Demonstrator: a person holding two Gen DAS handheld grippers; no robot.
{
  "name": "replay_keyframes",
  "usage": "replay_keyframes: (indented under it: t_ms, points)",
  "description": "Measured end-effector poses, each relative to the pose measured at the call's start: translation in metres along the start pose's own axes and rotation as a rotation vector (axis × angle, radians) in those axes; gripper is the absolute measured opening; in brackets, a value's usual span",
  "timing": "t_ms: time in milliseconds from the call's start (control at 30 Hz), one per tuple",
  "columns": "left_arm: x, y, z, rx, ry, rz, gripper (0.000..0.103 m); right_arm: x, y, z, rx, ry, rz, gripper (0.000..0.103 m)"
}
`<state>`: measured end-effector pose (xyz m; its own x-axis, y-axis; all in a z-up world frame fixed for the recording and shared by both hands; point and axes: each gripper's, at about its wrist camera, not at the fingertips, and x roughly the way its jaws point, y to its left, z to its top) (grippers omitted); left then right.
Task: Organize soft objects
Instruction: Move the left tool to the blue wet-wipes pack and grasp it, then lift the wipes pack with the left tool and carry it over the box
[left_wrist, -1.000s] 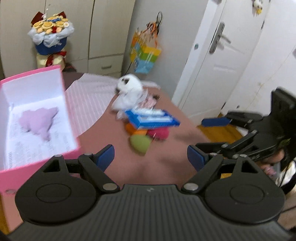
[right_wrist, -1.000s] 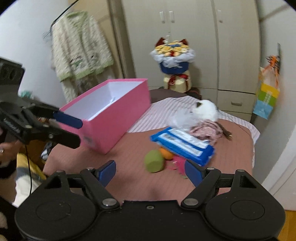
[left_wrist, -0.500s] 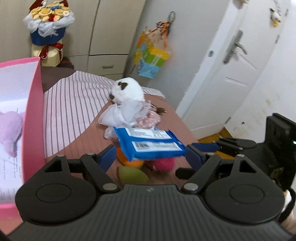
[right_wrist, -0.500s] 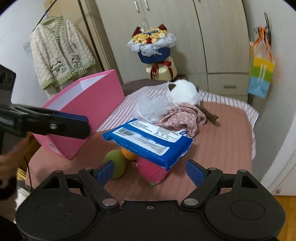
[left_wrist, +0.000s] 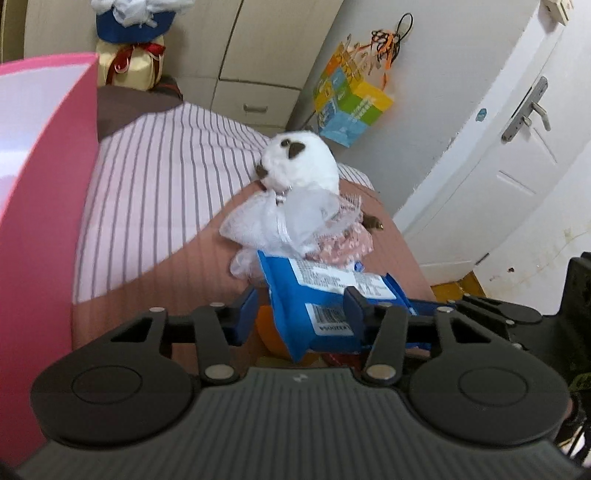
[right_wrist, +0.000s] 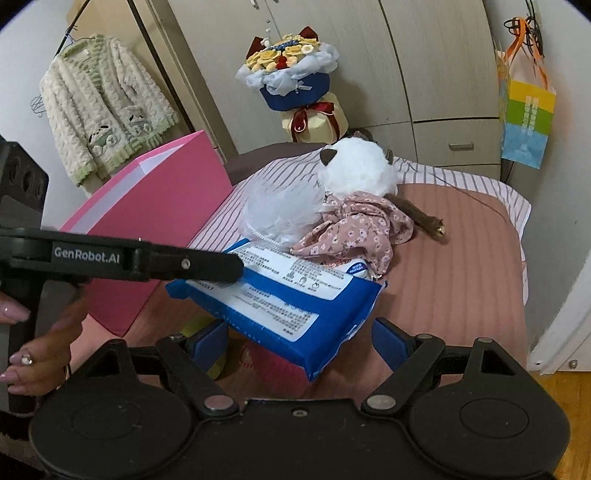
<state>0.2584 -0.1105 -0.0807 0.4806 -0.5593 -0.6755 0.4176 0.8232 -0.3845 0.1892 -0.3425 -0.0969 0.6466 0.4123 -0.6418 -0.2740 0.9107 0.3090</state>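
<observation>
Both grippers have dropped toward the pile since a second ago, and the blue wipes pack (left_wrist: 325, 295) now fills the lower centre of each view. The left gripper (left_wrist: 301, 308) is closing, its blue pads on either side of the pack's near corner; whether they press it yet I cannot tell. The right gripper (right_wrist: 299, 338) stands wide apart around the pack's other end, not touching.

The pack lies tilted on a pink-brown bed cover (right_wrist: 461, 280), with a striped sheet (left_wrist: 155, 184) at 11 o'clock. A white plush cat (right_wrist: 356, 170) in a floral dress lies just behind the pack at 12. An orange ball (left_wrist: 269, 332) sits under it. The open pink box (right_wrist: 159, 206) stands at 9 to 10. Beige wardrobes, a bouquet (right_wrist: 291, 74), a hanging cardigan (right_wrist: 103, 103) and a colourful bag (right_wrist: 524, 114) line the walls; a white door (left_wrist: 517, 140) is at 2.
</observation>
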Motion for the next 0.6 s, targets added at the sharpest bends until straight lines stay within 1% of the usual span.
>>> replay_keyframes:
  t_ms: [33,67,100,133,167,233,267,367,433,600]
  points:
    - [0.002,0.000,-0.001,-0.010,0.009,-0.010,0.039,0.001,0.000,0.000,0.002,0.001,0.001,0.088]
    - [0.002,0.001,-0.001,-0.023,0.017,-0.022,0.038,0.002,0.000,0.000,0.004,0.002,0.004,0.088]
    - [0.002,0.001,-0.002,-0.024,0.017,-0.022,0.036,0.003,0.000,0.000,0.003,0.003,0.006,0.088]
    - [0.001,-0.002,-0.002,-0.011,0.006,-0.007,0.034,0.004,0.001,0.000,-0.002,0.005,0.003,0.087]
    - [0.001,-0.006,-0.003,0.013,-0.005,0.009,0.033,0.005,0.003,-0.001,-0.006,0.007,-0.001,0.087]
    - [0.000,-0.014,-0.006,0.060,-0.018,0.037,0.031,0.005,0.006,-0.002,-0.013,0.003,-0.002,0.080]
    - [0.000,-0.018,-0.008,0.075,-0.023,0.047,0.031,0.005,0.008,-0.002,-0.020,0.007,0.003,0.080]
    - [-0.003,-0.026,-0.010,0.102,-0.030,0.060,0.029,0.004,0.014,-0.004,-0.065,0.001,-0.039,0.074]
    - [-0.005,-0.033,-0.012,0.132,-0.041,0.075,0.029,0.001,0.017,-0.004,-0.075,0.000,-0.052,0.073]
    - [-0.014,-0.039,-0.014,0.134,-0.049,0.074,0.029,-0.007,0.025,-0.003,-0.096,-0.013,-0.091,0.072]
